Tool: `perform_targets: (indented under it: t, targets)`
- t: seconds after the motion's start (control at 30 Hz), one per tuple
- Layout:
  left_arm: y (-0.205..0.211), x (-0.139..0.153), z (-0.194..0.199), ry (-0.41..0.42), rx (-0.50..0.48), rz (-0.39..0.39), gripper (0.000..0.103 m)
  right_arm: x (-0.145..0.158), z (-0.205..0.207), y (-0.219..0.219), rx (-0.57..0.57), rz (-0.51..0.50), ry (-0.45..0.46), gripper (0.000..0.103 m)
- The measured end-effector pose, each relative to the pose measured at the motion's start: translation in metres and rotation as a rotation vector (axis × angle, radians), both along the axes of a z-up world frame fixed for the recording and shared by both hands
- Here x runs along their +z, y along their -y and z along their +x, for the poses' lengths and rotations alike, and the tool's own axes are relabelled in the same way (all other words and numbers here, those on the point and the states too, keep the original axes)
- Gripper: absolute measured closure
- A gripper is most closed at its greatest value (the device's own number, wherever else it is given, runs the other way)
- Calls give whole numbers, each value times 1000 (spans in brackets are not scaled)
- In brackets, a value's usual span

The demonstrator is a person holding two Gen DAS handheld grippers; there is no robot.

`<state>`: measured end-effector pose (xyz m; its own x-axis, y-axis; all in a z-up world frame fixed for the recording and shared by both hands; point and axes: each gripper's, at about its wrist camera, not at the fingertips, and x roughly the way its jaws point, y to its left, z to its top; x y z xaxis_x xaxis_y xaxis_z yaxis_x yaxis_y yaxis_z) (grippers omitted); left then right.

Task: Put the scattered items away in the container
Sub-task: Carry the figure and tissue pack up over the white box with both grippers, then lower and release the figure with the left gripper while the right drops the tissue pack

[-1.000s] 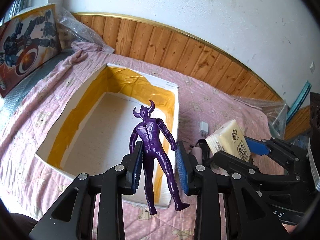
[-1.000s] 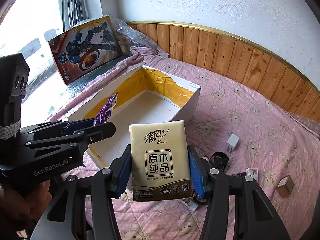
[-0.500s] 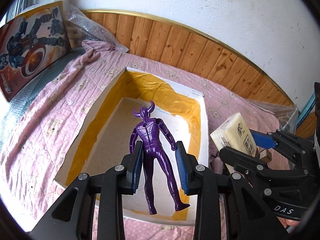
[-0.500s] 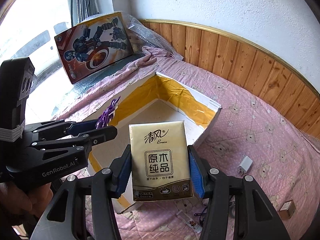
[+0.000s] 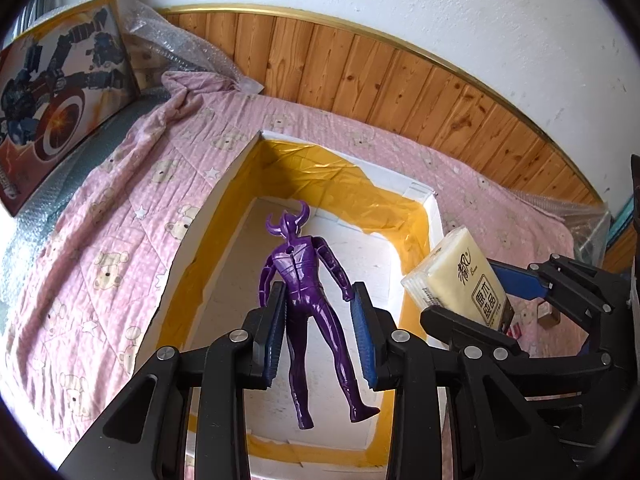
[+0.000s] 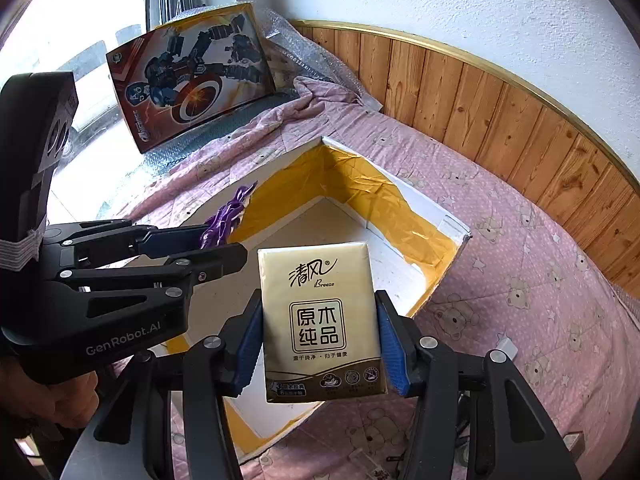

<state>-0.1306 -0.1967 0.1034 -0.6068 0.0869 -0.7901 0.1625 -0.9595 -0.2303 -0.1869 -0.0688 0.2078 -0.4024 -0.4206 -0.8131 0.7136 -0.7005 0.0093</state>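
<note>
left gripper [image 5: 318,328] has its ribbed blue pads clamped on the waist of a glossy purple plastic figure [image 5: 306,292], horned head pointing away, legs dangling back toward the camera, and it hangs right over the open box [image 5: 434,216]. right gripper [image 6: 318,344] is squeezing a soft pack of tissues [image 6: 320,320] by its two side edges, shiny gold-cream wrapper with printed characters on the front, held upright above the near corner of that same box. the box is a white rectangular tub, foam-looking walls, with crinkly yellow tape or film lining the inside up to the rim, and its floor is pale and matte with nothing lying in it that i can see. it sits on a pink quilted bedspread [image 6: 520,280] printed with little bears and stars. in the right wrist view a small white plug-like block [image 6: 506,347] lies on the quilt to the right of the box. further back there's a glossy toy carton [image 6: 192,80] with a robot figure and round shield on it, leaning on bubble wrap [image 5: 176,46], then knotty wood panelling [image 5: 400,92] with a gold trim strip under a rough white wall.
</note>
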Motion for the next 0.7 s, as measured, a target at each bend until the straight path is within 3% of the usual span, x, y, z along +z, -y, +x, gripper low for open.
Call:
perform_targets:
  t: [0.47, 0.7]
  targets:
    - [21, -15, -49, 94, -14, 55, 70, -20, -29, 15, 22, 41, 33, 49]
    - [13, -25, -81, 138, -46, 36, 70, -37, -43, 21, 39, 71, 62, 49]
